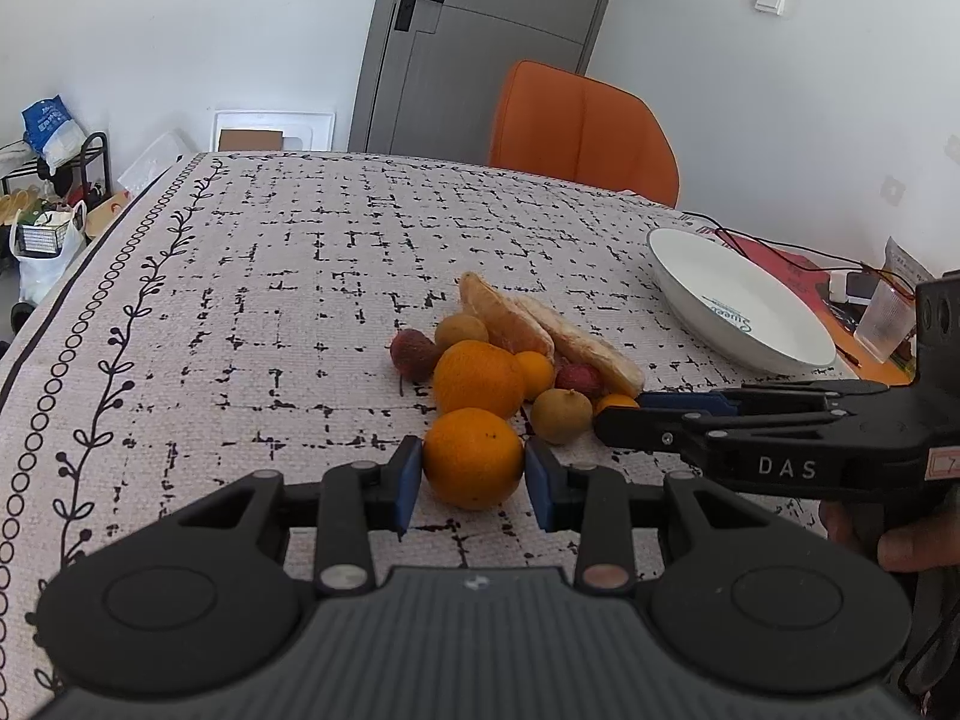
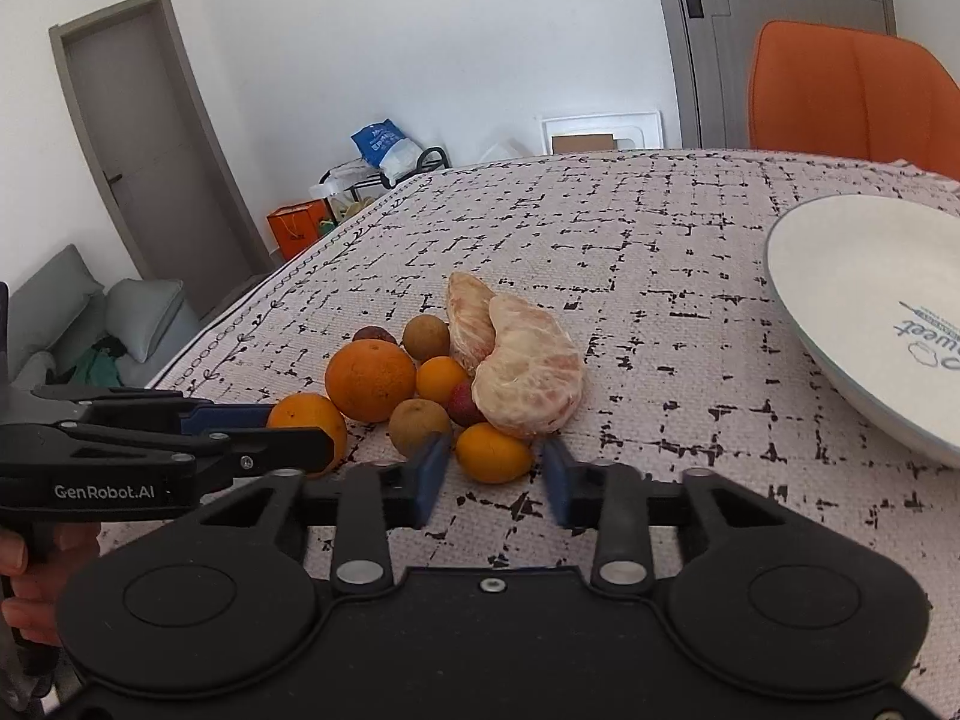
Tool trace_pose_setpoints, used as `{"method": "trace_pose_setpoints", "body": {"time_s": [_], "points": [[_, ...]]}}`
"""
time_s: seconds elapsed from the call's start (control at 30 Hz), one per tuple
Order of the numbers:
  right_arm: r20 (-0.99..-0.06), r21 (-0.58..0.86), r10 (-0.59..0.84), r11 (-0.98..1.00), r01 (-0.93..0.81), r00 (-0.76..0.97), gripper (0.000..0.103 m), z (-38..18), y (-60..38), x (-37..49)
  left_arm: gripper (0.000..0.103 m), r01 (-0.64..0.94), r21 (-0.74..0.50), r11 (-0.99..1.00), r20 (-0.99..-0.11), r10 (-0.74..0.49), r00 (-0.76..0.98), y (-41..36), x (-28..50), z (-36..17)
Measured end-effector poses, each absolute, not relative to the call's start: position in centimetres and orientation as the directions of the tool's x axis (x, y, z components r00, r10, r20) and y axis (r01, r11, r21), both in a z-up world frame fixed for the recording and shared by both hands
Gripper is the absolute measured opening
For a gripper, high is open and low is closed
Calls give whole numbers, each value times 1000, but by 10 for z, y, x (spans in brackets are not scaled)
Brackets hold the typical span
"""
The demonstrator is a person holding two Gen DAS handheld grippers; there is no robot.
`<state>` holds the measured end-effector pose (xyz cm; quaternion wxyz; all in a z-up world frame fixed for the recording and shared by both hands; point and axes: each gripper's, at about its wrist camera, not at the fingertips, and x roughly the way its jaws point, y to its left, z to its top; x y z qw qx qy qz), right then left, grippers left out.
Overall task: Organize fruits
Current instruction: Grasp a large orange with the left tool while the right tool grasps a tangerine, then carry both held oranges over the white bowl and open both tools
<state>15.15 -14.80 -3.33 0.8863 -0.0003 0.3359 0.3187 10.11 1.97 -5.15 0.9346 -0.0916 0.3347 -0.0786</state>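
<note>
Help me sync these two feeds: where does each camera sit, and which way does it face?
Left wrist: sits on the left gripper, facing the nearest orange; the right gripper and a hand show.
Right wrist: sits on the right gripper, facing a kumquat; the left gripper shows.
Shared: fruit pile, white plate, orange chair.

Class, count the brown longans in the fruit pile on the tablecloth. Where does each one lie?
2. One longan lies at the near edge of the pile, beside the right gripper's fingers; the other longan lies behind the big orange. Others may be hidden.
</note>
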Motion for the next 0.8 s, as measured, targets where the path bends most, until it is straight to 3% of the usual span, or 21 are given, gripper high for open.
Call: {"method": "trace_pose_setpoints", "body": {"time_s": [0.8], "points": [[-500, 215, 518, 851, -480, 694, 27, -10, -202, 128, 35, 176, -107, 979, -543, -206, 814, -26, 107, -12]]}}
